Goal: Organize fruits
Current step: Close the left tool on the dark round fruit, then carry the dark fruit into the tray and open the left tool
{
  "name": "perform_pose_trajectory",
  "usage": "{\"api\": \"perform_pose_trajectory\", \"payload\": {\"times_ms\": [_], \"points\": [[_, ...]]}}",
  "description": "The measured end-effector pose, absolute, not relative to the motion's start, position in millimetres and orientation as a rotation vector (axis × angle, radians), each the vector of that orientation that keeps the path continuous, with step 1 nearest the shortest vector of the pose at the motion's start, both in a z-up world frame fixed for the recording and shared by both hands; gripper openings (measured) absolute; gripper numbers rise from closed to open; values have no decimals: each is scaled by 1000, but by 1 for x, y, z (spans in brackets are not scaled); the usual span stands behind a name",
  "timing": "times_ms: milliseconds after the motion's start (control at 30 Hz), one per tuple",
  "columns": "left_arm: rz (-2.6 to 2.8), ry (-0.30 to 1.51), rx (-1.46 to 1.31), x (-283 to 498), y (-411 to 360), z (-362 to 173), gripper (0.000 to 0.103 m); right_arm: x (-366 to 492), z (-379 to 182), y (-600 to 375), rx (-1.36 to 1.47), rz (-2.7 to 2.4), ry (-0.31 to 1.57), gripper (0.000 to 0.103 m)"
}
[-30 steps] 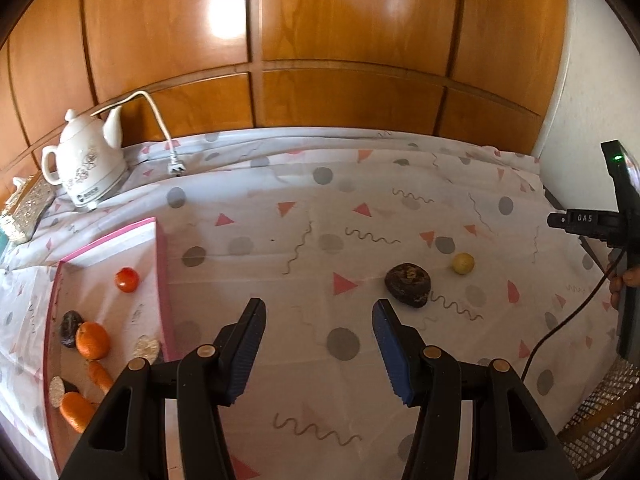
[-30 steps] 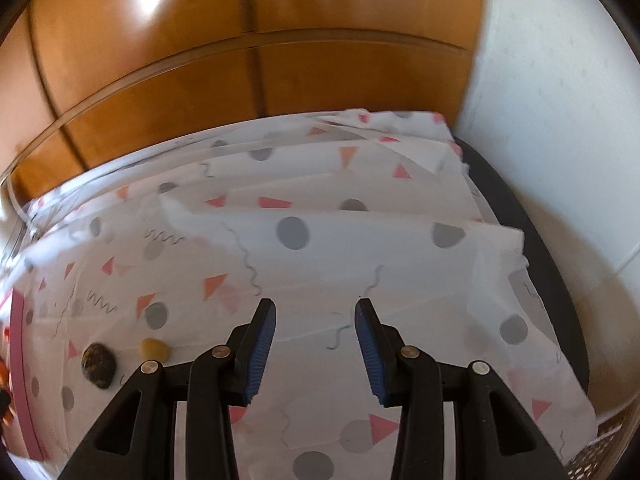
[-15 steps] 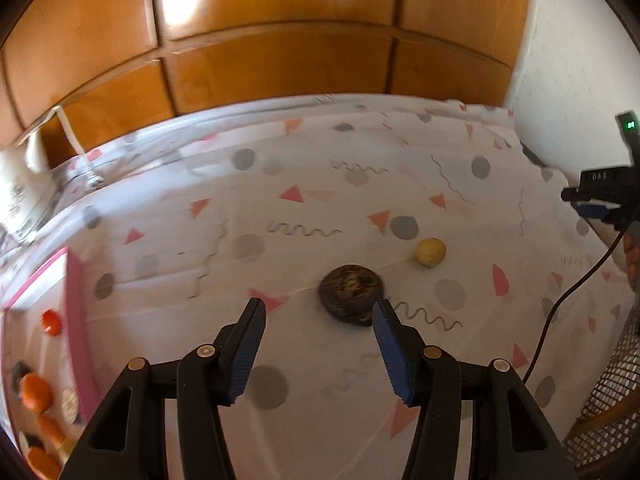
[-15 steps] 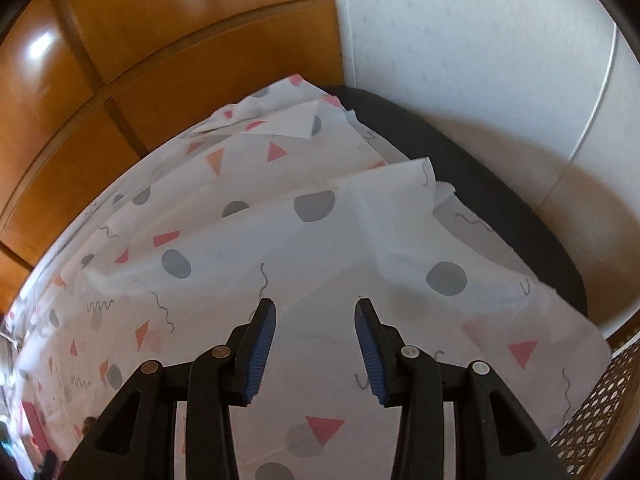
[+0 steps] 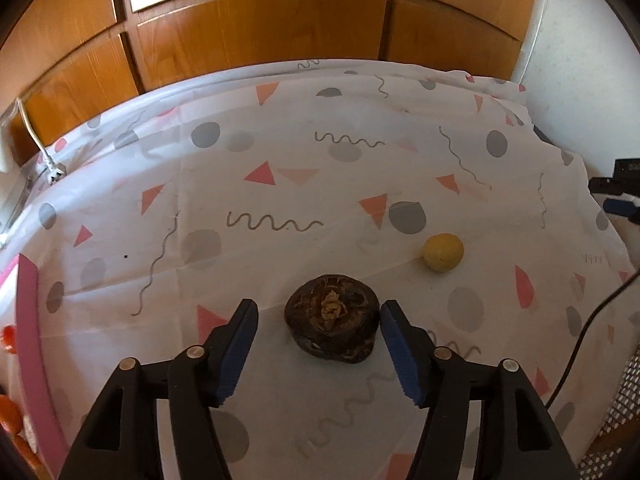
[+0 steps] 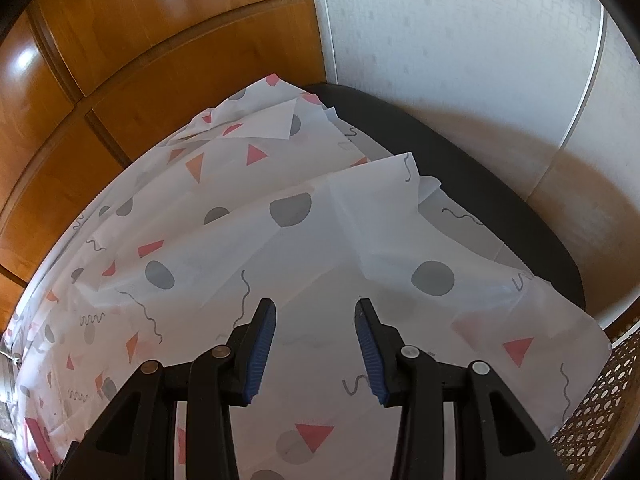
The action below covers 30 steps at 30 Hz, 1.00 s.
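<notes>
Opening, the left gripper straddles dark brown fruit on patterned tablecloth, pads not touching; yellow fruit beyond-right of it. Right gripper apart, empty.

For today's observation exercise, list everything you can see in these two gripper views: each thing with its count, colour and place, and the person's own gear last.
dark fruit: one, dark brown with a tan centre, on the cloth between the left fingers, not touched.
yellow fruit: one, pale yellow, on the cloth beyond and to the right of the dark fruit.
orange fruits: a few, orange, only partly seen inside the tray.
tray: one, pink rim, left edge of the left view.
tablecloth: one, white with grey dots and pink triangles, covering the table.
white cable: one, far left on the cloth.
wood panelling: brown, behind the table.
left gripper: black, blue fingers, opening around the dark fruit.
right gripper: black, blue fingers, open above bare cloth.
</notes>
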<state>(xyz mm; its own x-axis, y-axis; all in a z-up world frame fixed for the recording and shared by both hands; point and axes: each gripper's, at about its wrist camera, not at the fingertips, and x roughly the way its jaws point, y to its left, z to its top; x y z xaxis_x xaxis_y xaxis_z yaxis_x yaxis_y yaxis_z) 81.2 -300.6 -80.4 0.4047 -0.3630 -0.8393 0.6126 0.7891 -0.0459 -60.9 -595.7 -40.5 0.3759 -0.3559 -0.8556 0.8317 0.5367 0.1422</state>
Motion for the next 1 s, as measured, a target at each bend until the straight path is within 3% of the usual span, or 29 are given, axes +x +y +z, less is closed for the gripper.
{"api": "perform_pose_trajectory", "payload": {"times_ms": [133, 500, 1000], "points": [[-646, 1000, 259, 88, -303, -88, 50, -59, -41, -595, 625, -827, 889, 42], [-590, 1004, 187, 85, -271, -81, 50, -53, -45, -592, 584, -827, 921, 42], [-414, 845, 41, 77, -175, -17, 50, -48, -45, -586, 547, -805, 935, 42]]}}
